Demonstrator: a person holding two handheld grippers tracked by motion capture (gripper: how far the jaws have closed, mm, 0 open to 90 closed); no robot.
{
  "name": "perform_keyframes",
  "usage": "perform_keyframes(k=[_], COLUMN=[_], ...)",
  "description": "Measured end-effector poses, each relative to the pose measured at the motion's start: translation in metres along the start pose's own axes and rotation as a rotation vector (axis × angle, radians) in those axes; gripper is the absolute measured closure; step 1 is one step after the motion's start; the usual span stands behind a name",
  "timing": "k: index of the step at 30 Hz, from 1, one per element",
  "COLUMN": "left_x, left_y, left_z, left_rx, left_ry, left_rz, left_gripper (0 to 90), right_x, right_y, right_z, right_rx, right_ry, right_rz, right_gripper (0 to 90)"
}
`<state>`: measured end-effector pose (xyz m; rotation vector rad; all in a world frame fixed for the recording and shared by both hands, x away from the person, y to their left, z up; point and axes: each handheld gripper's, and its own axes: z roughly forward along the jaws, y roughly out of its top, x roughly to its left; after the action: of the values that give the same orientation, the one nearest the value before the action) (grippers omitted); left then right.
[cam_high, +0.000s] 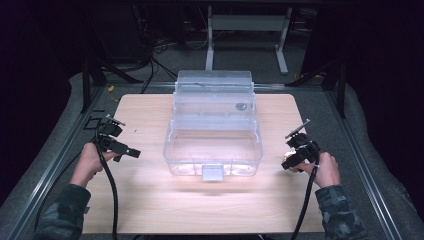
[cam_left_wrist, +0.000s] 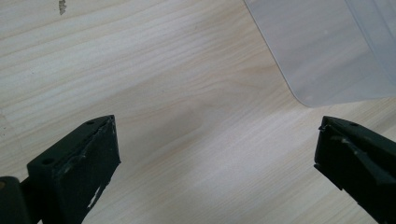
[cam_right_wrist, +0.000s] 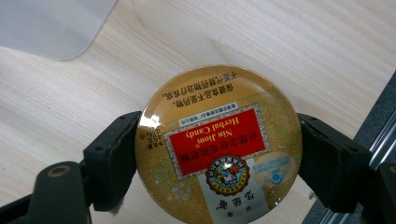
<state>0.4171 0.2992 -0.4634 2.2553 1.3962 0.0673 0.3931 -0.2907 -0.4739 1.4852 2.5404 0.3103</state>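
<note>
A clear plastic storage box (cam_high: 215, 150) with its lid raised at the back stands in the middle of the wooden table (cam_high: 150, 200). To its right, my right gripper (cam_high: 288, 165) is shut on a round golden candy tin (cam_right_wrist: 218, 144) with a red label; both jaws press its rim, and it hangs above the table. The tin (cam_high: 290, 159) peeks out beside the gripper in the high view. Left of the box, my left gripper (cam_high: 131, 151) hovers over bare wood, open (cam_left_wrist: 215, 154) with nothing between its jaws. A corner of the box (cam_left_wrist: 327, 51) lies ahead of it.
A small round dark thing (cam_high: 241, 106) shows against the box's rear wall. Metal rails (cam_high: 360, 165) run along both table sides, with grey padding beyond. A white frame (cam_high: 247, 30) and cables stand on the dark floor behind the table.
</note>
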Motion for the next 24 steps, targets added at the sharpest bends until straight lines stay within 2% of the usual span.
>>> perform_keyframes(k=[10, 11, 12, 15, 16, 18, 19, 20, 22, 24], left_x=[0.006, 0.006, 0.007, 0.007, 0.007, 0.007, 0.007, 0.008, 0.008, 0.009], left_y=[0.003, 0.003, 0.004, 0.005, 0.006, 0.007, 0.008, 0.009, 0.01, 0.011], left_z=[-0.005, -0.005, -0.005, -0.004, -0.004, -0.003, -0.003, -0.003, -0.004, -0.005], left_rx=[0.007, 0.009, 0.008, 0.004, 0.006, 0.01, 0.01, 0.008, 0.009, 0.007], left_ry=[0.02, 0.021, 0.022, 0.018, 0.017, 0.021, 0.02, 0.02, 0.019, 0.021], left_rz=[-0.012, -0.01, -0.01, -0.013, -0.013, -0.011, -0.012, -0.012, -0.019, -0.019], left_gripper=[0.1, 0.1, 0.1, 0.1, 0.1, 0.1, 0.1, 0.1, 0.1, 0.1], right_x=[0.005, 0.004, 0.005, 0.005, 0.005, 0.006, 0.007, 0.008, 0.008, 0.01], right_y=[0.01, 0.011, 0.013, 0.016, 0.017, 0.02, 0.022, 0.023, 0.026, 0.029], right_z=[-0.024, -0.026, -0.029, -0.036, -0.038, -0.045, -0.048, -0.05, -0.054, -0.059], right_rx=[-0.014, -0.017, -0.013, -0.02, -0.016, -0.02, -0.024, -0.024, -0.032, -0.034], right_ry=[-0.013, -0.003, -0.025, -0.017, -0.034, -0.005, -0.035, -0.037, -0.009, -0.014], right_rz=[-0.032, -0.036, -0.038, -0.047, -0.05, -0.059, -0.059, -0.062, -0.07, -0.077], right_gripper=[20.0, 20.0, 20.0, 20.0, 20.0, 20.0, 20.0, 20.0, 20.0, 20.0])
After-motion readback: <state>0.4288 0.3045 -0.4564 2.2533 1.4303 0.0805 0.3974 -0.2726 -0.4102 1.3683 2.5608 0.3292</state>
